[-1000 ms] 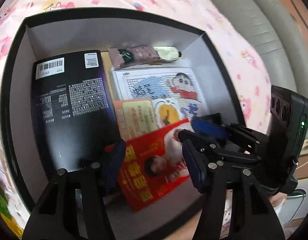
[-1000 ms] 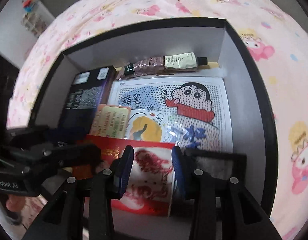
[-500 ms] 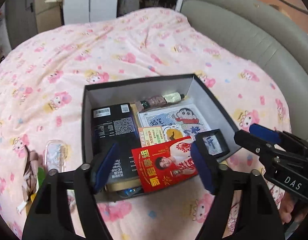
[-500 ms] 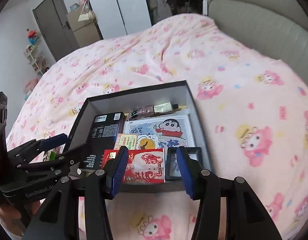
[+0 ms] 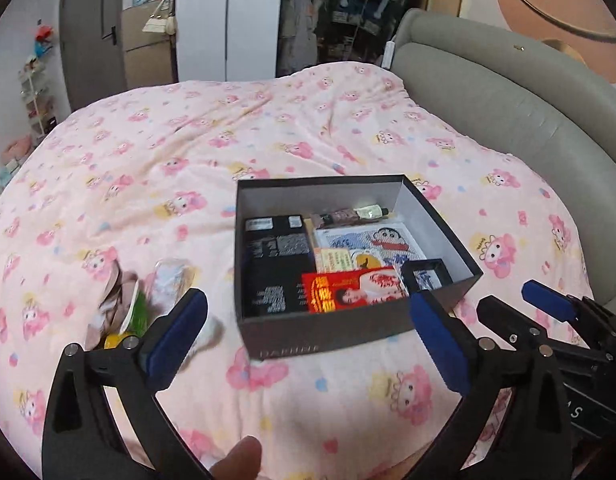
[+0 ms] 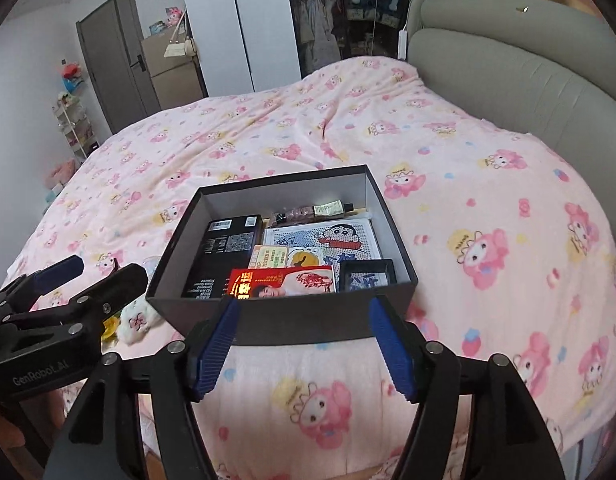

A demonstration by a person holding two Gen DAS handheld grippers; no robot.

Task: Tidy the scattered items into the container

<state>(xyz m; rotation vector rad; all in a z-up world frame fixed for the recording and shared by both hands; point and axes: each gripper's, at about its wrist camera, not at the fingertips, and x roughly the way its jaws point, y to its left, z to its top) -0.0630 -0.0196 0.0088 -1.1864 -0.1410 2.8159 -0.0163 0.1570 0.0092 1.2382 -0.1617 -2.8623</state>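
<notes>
A dark open box (image 5: 328, 332) (image 6: 308, 322) sits on the pink bed. Inside lie a black carton (image 5: 275, 256) (image 6: 223, 252), a red packet (image 5: 348, 288) (image 6: 279, 284), a cartoon sheet (image 5: 372, 236) (image 6: 336, 240), a tube (image 5: 352, 214) (image 6: 312, 211) and a small black frame (image 5: 426, 272) (image 6: 368, 274). Loose items (image 5: 143, 300) lie left of the box: a clear packet, cloth and something green and yellow; the right wrist view shows a white plush bit (image 6: 135, 320). My left gripper (image 5: 308, 340) is open and empty, in front of the box. My right gripper (image 6: 303, 348) is open and empty, just before the box's near wall.
A grey padded headboard (image 5: 508, 112) (image 6: 508, 68) curves along the right. The pink cartoon blanket (image 5: 187, 152) (image 6: 488, 240) covers the bed. A door, wardrobe and shelf stand at the far side. A thumb (image 5: 235, 460) shows at the bottom edge.
Both grippers have pulled up and back out of the box, from close over its contents to well in front of it. Both have opened wider. The box contents have stayed put.
</notes>
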